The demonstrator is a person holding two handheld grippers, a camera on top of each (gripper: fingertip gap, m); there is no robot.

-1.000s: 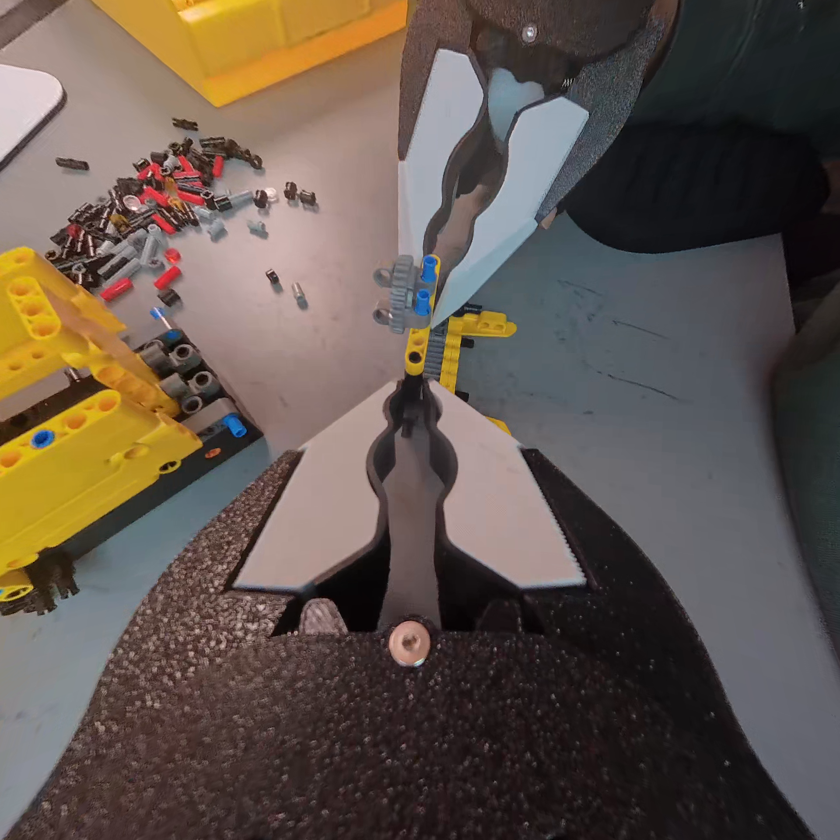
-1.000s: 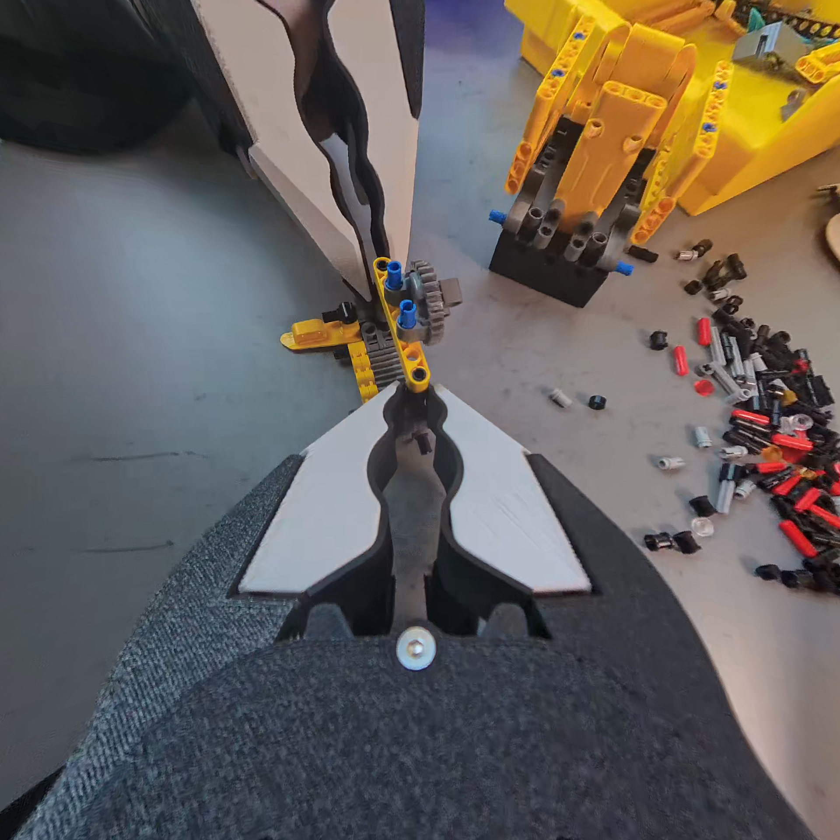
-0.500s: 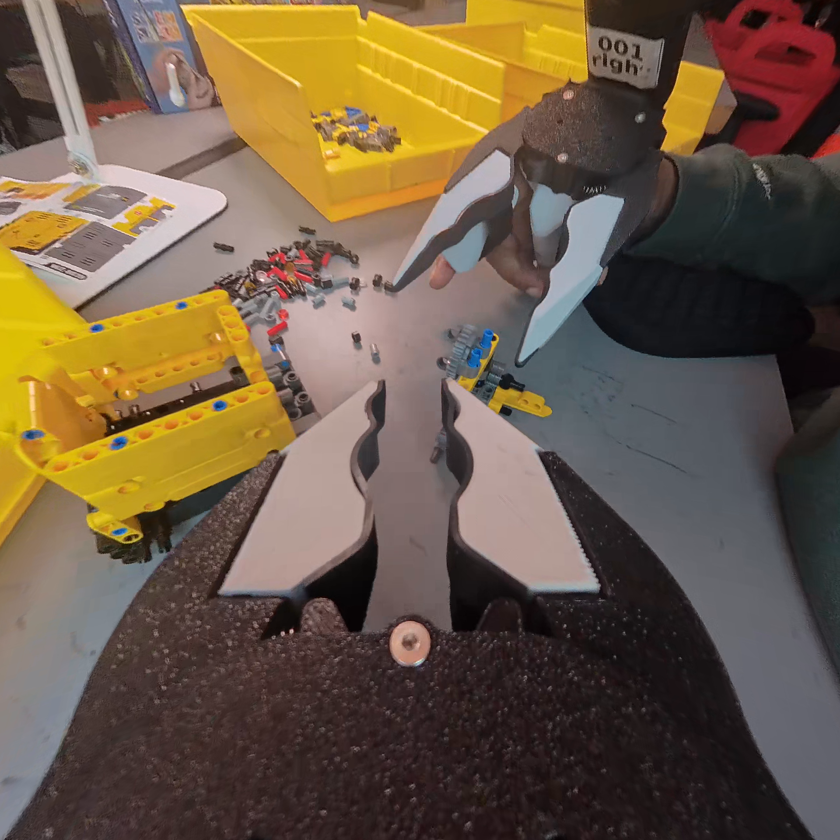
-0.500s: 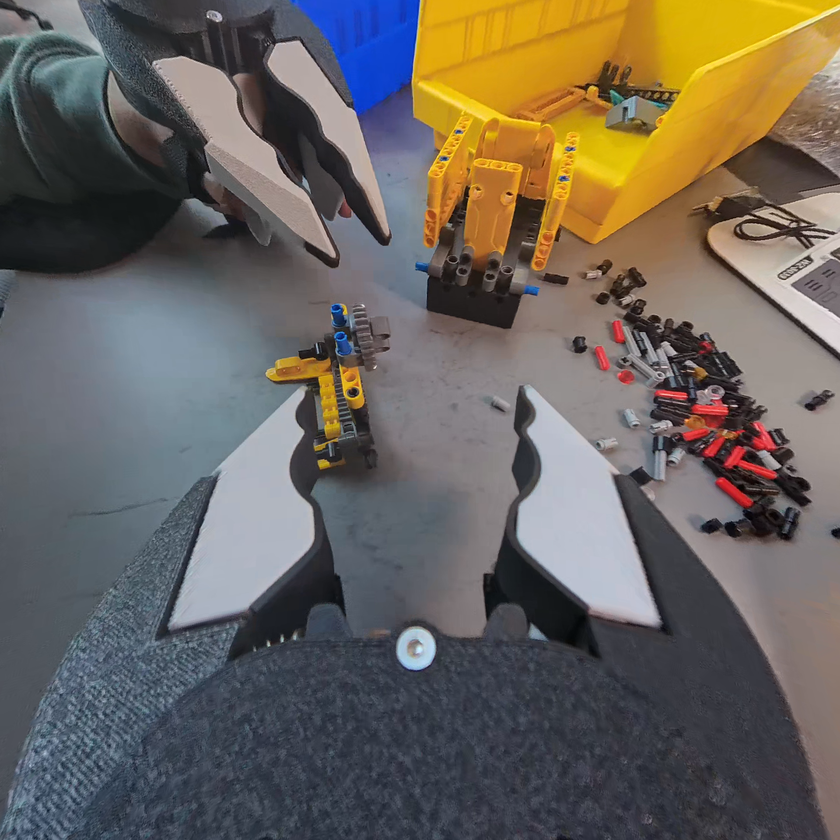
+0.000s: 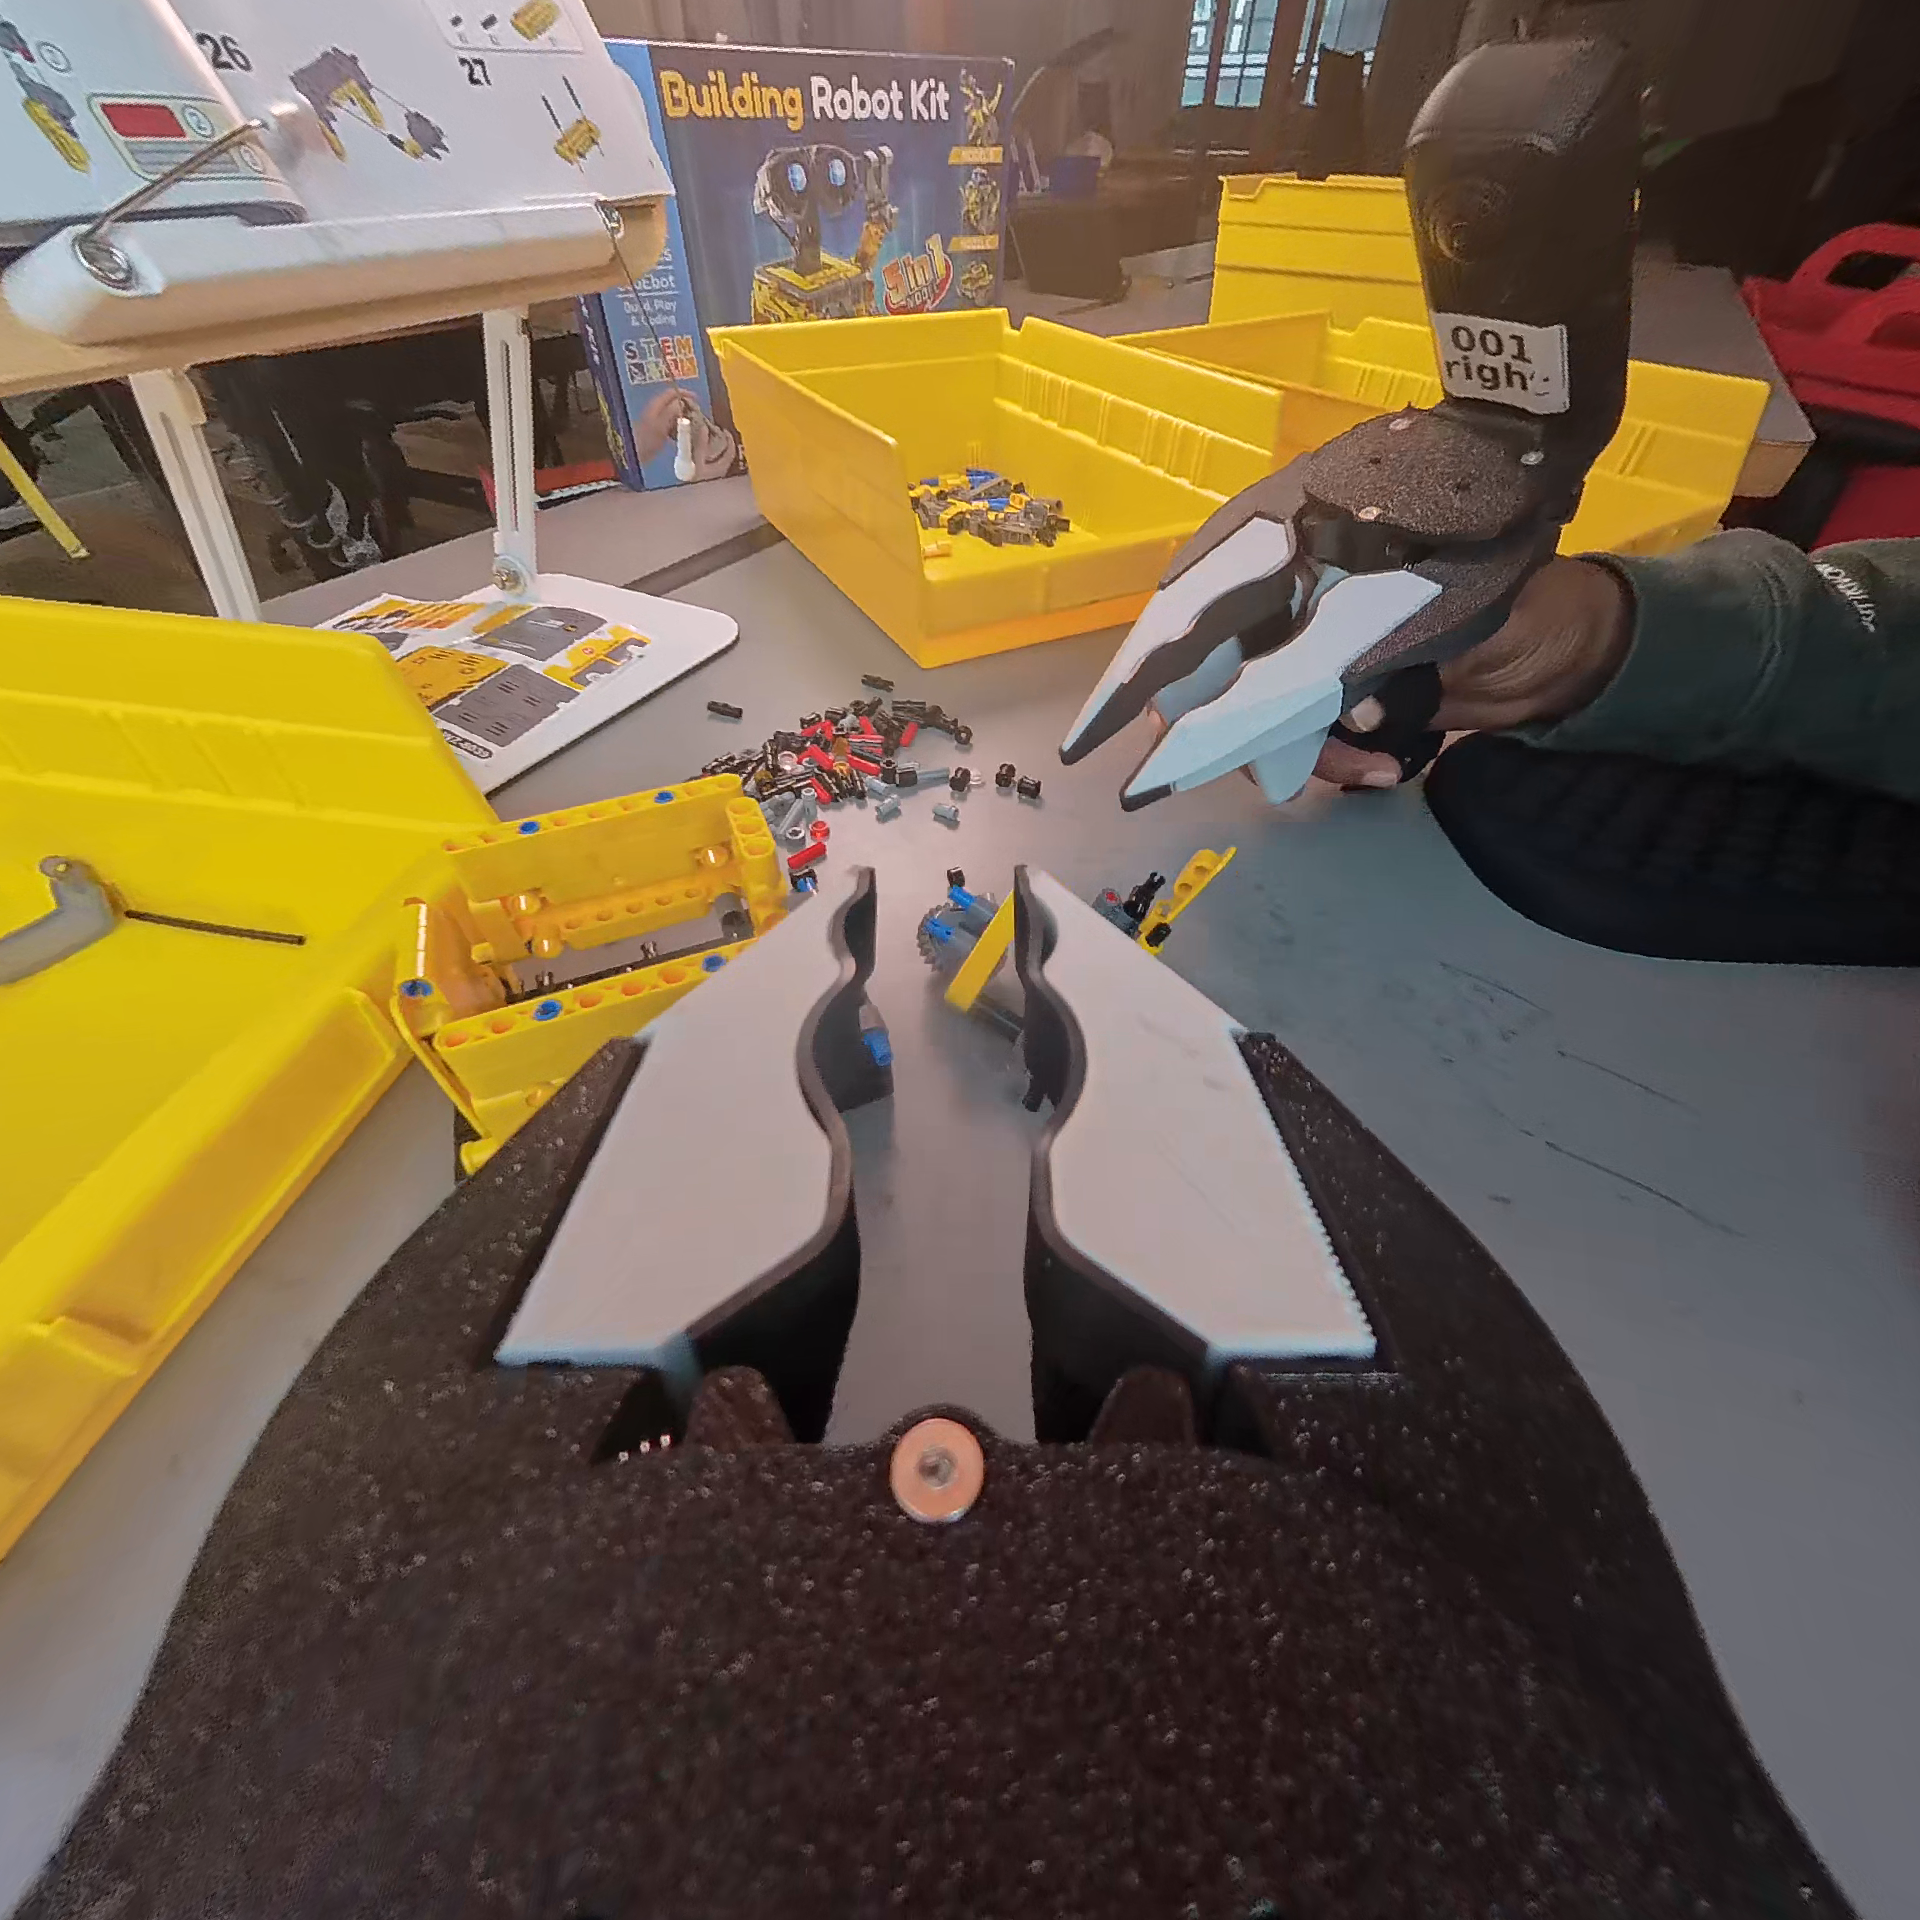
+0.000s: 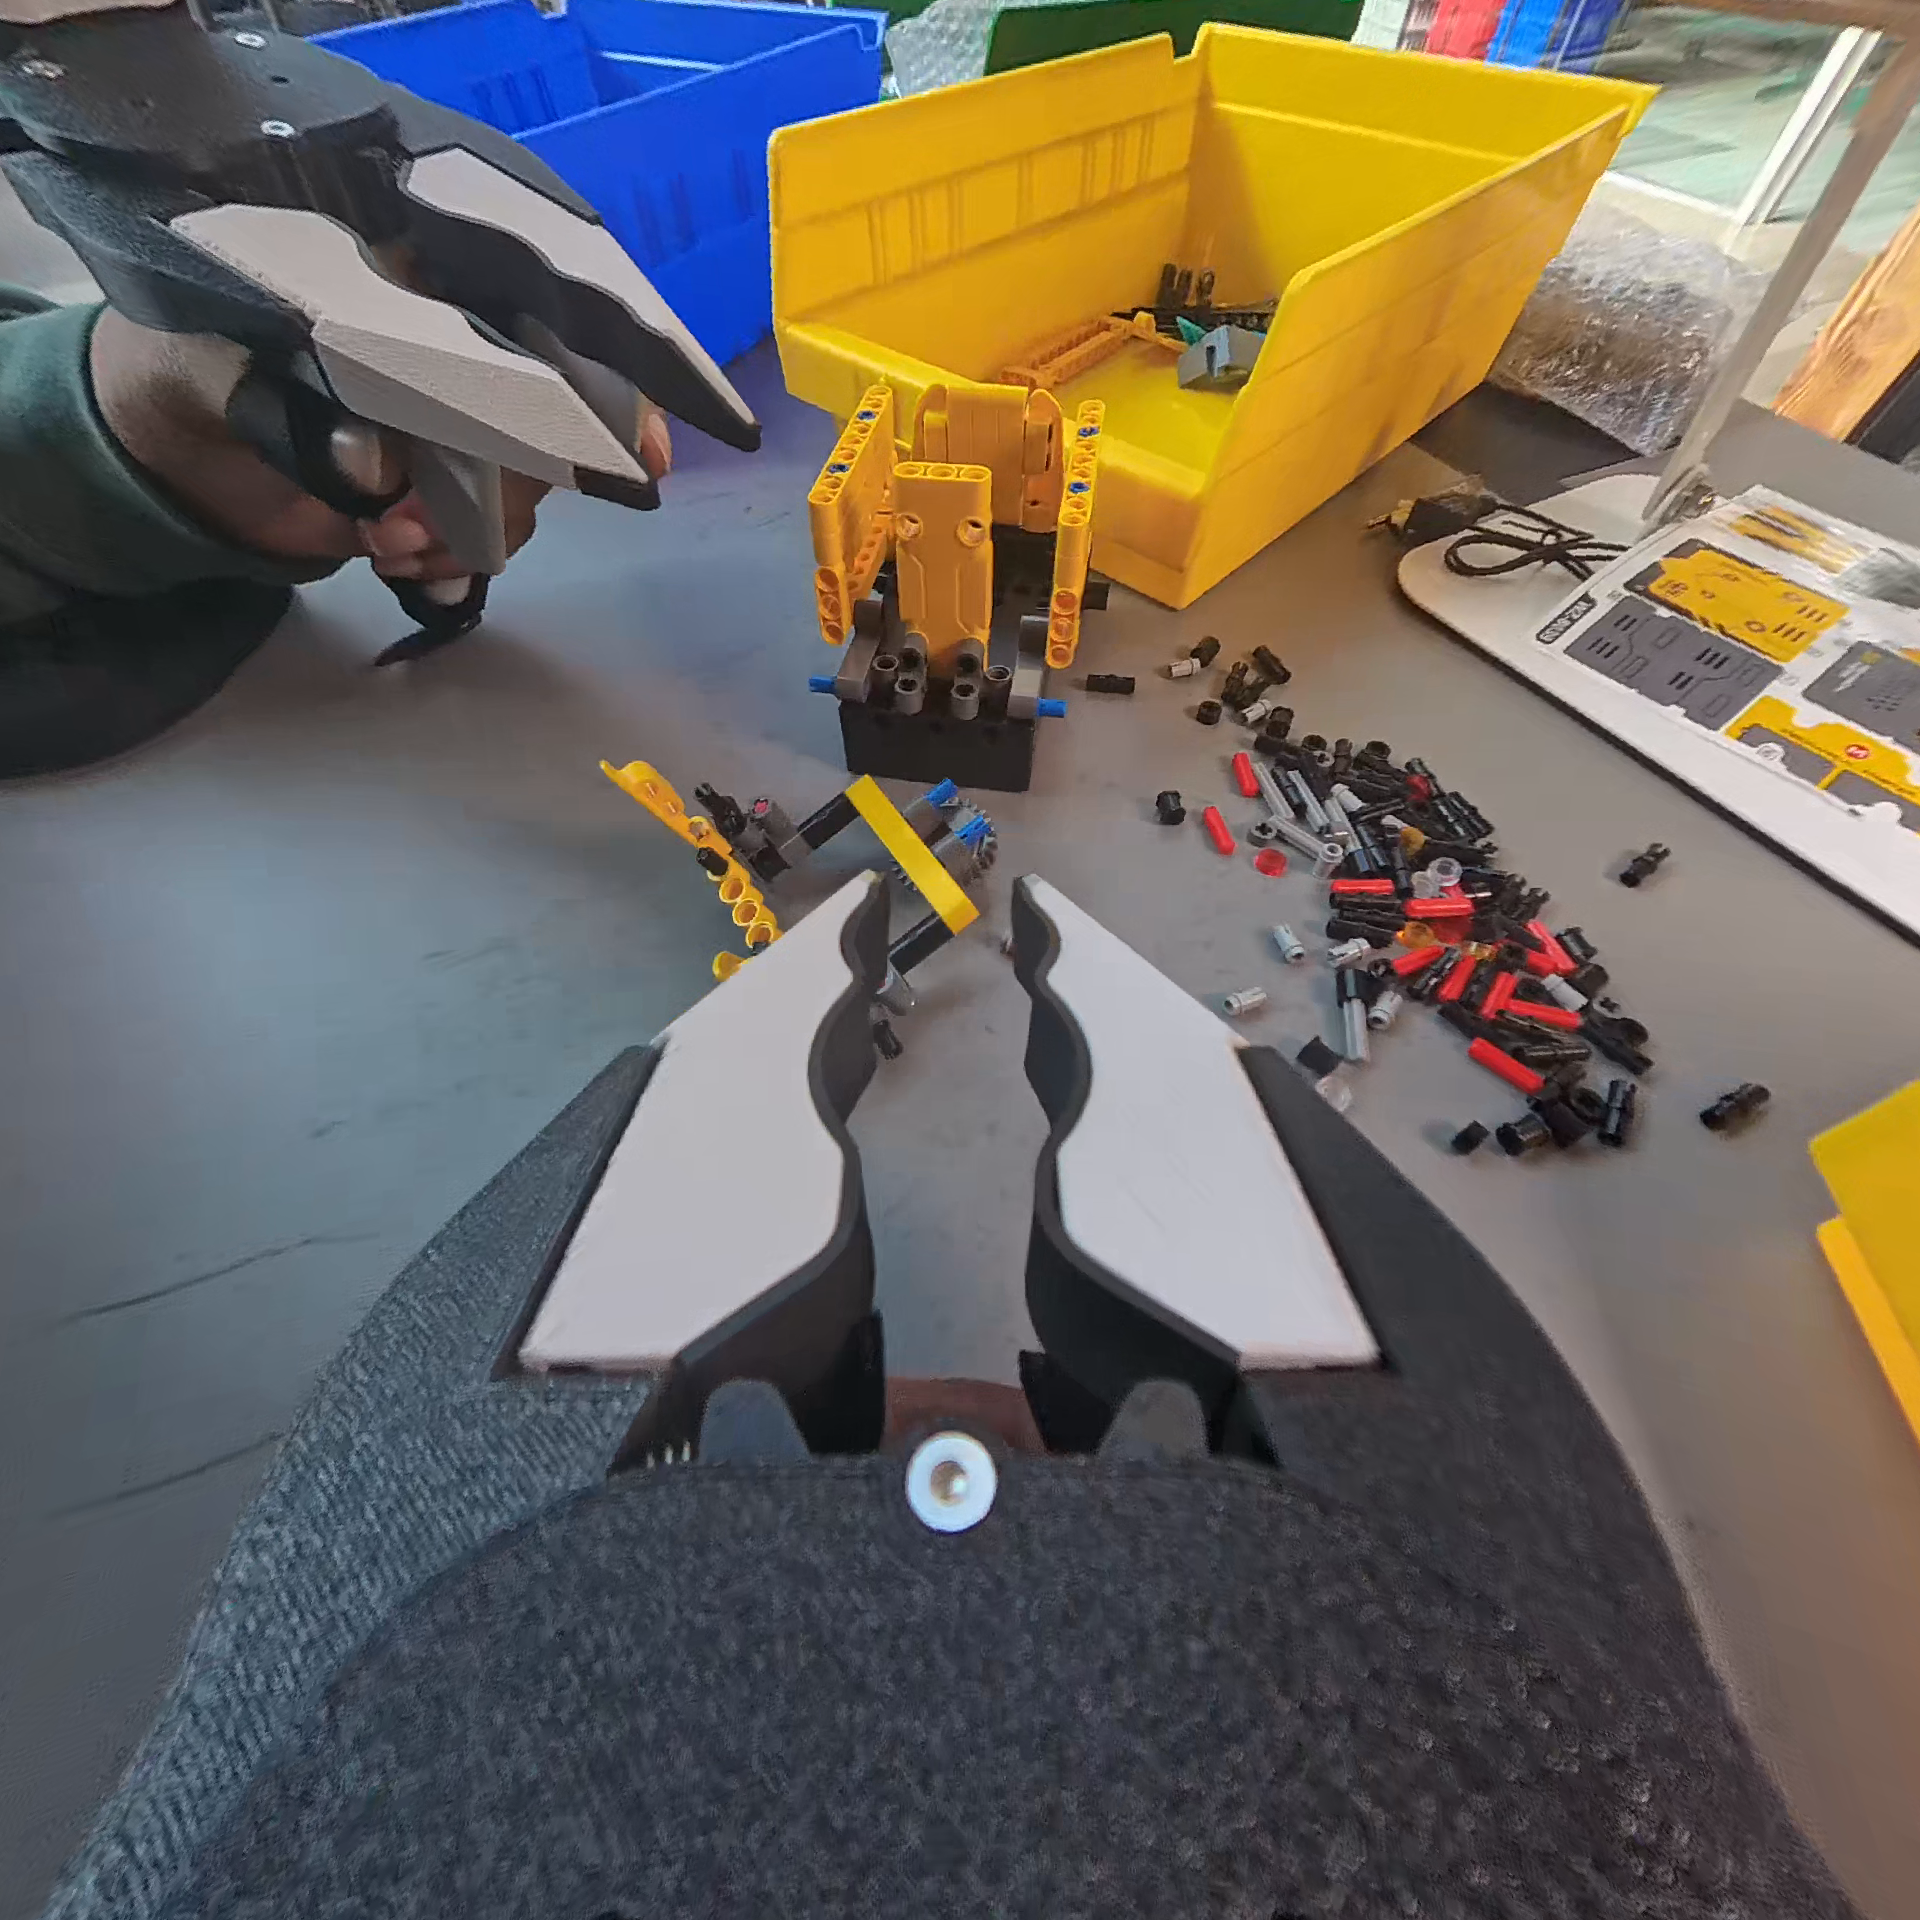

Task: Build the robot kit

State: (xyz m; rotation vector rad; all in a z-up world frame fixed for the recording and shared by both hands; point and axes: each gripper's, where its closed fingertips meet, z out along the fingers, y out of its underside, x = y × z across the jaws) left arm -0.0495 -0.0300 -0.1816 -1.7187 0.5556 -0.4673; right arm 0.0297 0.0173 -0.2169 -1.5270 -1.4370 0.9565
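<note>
Left claw (image 5: 943,894): released, fingers apart, holds nothing; hovers low over the desk (image 5: 1558,1195).
Right claw (image 6: 943,896): released, empty; also hangs just above the desk.
Small assembly (image 6: 831,842): yellow beams, grey gear and blue pins, lying on its side on the desk just ahead of both claws' tips; neither claw touches it.
Larger build (image 6: 956,582): yellow frame on a black block, beyond the right claw's tips, left of the left claw.
Loose pins (image 6: 1455,935): red, black and grey scatter, right of the right claw, well clear of it.
Yellow bin (image 6: 1195,260): behind the larger build, a few parts inside.
Instruction sheet (image 6: 1714,644): far right of the right claw.
Step in hand: cannot judge; both claws are free and the assembly is at rest.
</note>
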